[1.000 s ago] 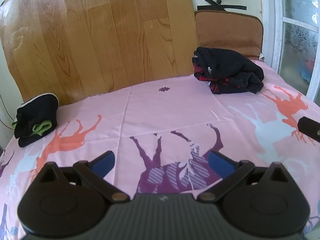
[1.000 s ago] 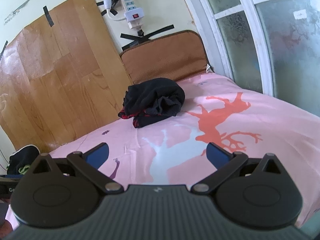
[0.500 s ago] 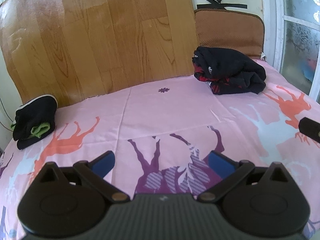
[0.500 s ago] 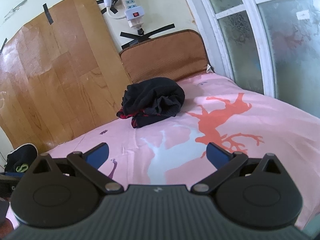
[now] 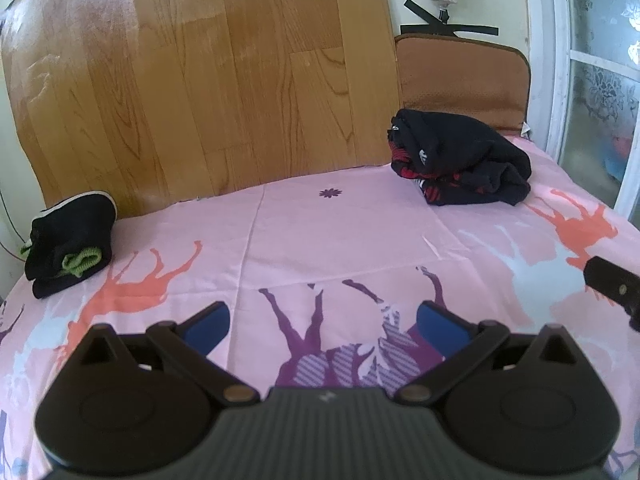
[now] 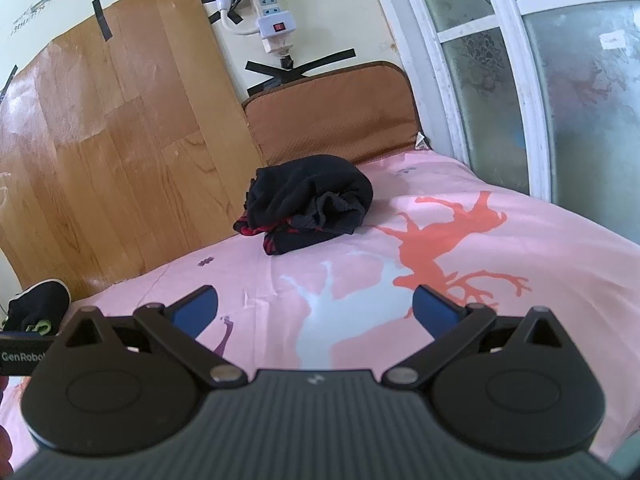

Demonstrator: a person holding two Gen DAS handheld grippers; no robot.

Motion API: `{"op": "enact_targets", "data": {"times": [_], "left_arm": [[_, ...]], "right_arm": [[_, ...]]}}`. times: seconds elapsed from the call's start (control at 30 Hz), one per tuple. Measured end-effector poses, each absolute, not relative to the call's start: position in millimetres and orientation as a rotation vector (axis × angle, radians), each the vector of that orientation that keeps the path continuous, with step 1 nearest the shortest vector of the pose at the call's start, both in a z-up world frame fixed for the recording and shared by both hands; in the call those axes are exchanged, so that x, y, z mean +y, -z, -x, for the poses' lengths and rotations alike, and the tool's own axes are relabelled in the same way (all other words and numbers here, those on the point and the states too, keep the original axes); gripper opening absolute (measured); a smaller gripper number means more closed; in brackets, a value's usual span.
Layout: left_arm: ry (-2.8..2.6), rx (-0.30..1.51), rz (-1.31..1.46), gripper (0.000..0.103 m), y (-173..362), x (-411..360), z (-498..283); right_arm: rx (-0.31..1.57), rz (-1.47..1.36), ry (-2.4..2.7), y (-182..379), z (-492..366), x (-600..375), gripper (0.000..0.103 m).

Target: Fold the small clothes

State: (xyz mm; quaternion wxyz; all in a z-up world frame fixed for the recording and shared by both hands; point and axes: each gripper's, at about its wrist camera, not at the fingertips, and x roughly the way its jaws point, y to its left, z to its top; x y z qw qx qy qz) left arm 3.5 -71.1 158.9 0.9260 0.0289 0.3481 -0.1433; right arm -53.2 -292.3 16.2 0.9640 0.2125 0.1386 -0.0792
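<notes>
A crumpled heap of black and red clothes (image 5: 460, 164) (image 6: 308, 204) lies at the far right of the pink bedsheet (image 5: 340, 240) (image 6: 520, 280). At the far left edge sits a folded black garment with a green band (image 5: 70, 246) (image 6: 36, 312). My left gripper (image 5: 324, 326) hovers open over the purple deer print, nothing between its blue pads. My right gripper (image 6: 314, 310) is open too, above the pale blue deer print, well short of the heap. The right gripper's body (image 5: 612, 288) shows at the right edge of the left wrist view.
A wood-grain board (image 5: 200, 80) and a brown cushion (image 5: 460, 76) (image 6: 332, 112) stand against the wall behind the bed. A power strip (image 6: 272, 12) hangs above. A frosted window (image 6: 540, 80) runs along the bed's right side. The left gripper's body (image 6: 24, 350) pokes in at the left.
Both grippers have drifted slightly, so the clothes sit a little lower and further left in the views. Both stay open and hold nothing.
</notes>
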Motion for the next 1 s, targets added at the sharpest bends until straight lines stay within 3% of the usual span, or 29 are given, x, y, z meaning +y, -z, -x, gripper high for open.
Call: {"op": "enact_targets", "data": {"times": [1.0], "left_arm": [[0.379, 0.677, -0.050, 0.103, -165, -91, -3]], "right_arm": [[0.277, -0.428, 0.205, -12, 58, -302, 0.103]]}}
